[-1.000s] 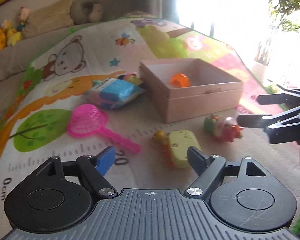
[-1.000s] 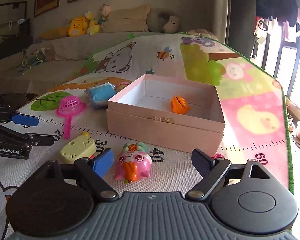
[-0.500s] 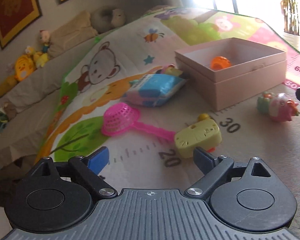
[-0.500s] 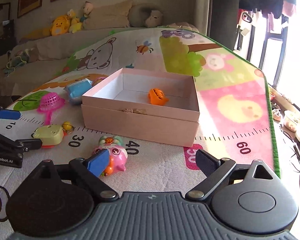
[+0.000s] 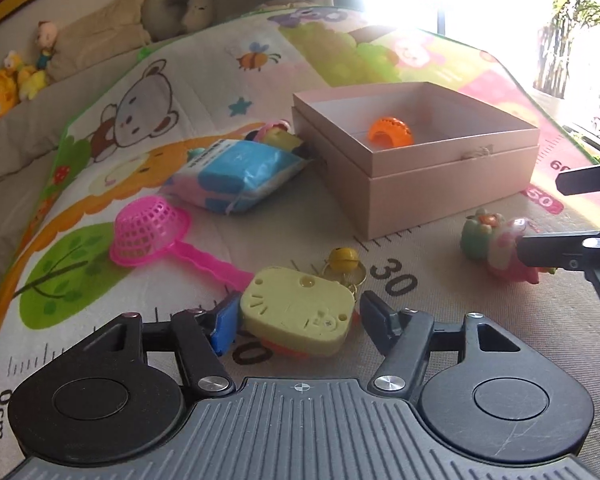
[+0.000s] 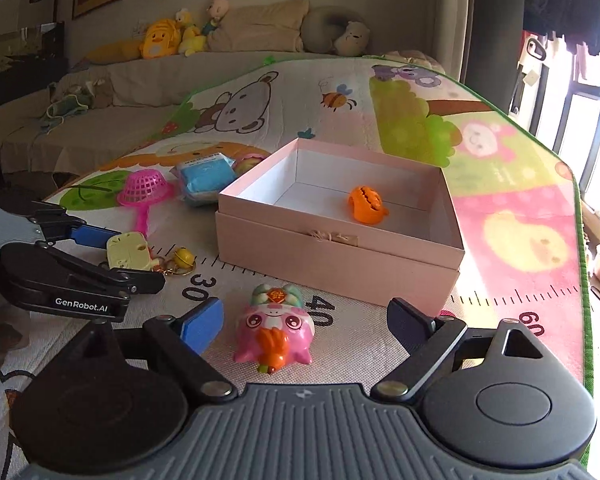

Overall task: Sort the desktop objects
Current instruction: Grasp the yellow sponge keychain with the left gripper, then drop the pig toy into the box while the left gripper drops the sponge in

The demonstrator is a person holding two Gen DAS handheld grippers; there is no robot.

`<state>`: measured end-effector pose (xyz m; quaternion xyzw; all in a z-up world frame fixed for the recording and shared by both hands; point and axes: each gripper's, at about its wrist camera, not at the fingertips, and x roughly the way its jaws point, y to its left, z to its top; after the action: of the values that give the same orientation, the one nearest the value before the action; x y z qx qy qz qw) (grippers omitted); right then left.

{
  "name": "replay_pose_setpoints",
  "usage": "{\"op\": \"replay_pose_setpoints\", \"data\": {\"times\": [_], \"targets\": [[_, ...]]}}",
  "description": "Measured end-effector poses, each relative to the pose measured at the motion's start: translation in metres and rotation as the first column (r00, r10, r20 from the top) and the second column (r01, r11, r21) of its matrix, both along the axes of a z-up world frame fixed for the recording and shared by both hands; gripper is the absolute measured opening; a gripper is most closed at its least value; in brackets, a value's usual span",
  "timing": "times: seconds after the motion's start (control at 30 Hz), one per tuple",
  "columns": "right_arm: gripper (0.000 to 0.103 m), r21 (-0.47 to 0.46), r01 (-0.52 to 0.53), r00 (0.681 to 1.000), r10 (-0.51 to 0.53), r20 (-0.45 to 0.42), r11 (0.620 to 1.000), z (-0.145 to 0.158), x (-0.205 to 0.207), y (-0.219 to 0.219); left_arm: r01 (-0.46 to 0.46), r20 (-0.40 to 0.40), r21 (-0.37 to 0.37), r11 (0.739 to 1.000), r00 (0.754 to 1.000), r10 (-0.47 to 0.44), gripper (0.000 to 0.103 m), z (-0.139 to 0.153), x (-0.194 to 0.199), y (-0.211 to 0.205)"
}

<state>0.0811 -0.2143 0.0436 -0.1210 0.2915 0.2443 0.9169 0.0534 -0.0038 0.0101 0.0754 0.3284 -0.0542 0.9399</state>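
Inside the open pink box (image 6: 340, 264) only an orange toy (image 6: 366, 204); left jaws closing around yellow toy (image 5: 300, 314), right jaws wide, empty.

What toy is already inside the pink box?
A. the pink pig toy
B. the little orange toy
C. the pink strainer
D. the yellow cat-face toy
B: the small orange plastic toy sits alone on the floor of the open pink cardboard box, as the right wrist view shows.
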Motion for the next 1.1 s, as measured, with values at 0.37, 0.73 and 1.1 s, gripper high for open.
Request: {"op": "replay_pose_setpoints", "data": {"times": [0.37, 0.73, 1.1], "targets": [[0.048, -0.066, -0.121, 0.983, 0.111, -0.147, 0.99, -0.001, 0.015, 0.013, 0.172, 0.115, -0.022, 0.985, 0.979, -0.168, 0.063, 0.055, -0.014, -0.002], [0.047, 0.09, 0.094, 0.993, -0.099, 0.056, 0.992, 0.116, 0.057, -0.046, 0.266, 0.294, -0.087, 0.96, 0.928, -0.23, 0.06, 0.124, 0.06, -0.03], [0.061, 0.109, 0.059, 0.996, -0.052, -0.069, 0.992, 0.086, 0.139, -0.012, -0.036, 0.207, -0.111, 0.993, 0.977, 0.059, 0.095, 0.073, 0.07, 0.03]]}}
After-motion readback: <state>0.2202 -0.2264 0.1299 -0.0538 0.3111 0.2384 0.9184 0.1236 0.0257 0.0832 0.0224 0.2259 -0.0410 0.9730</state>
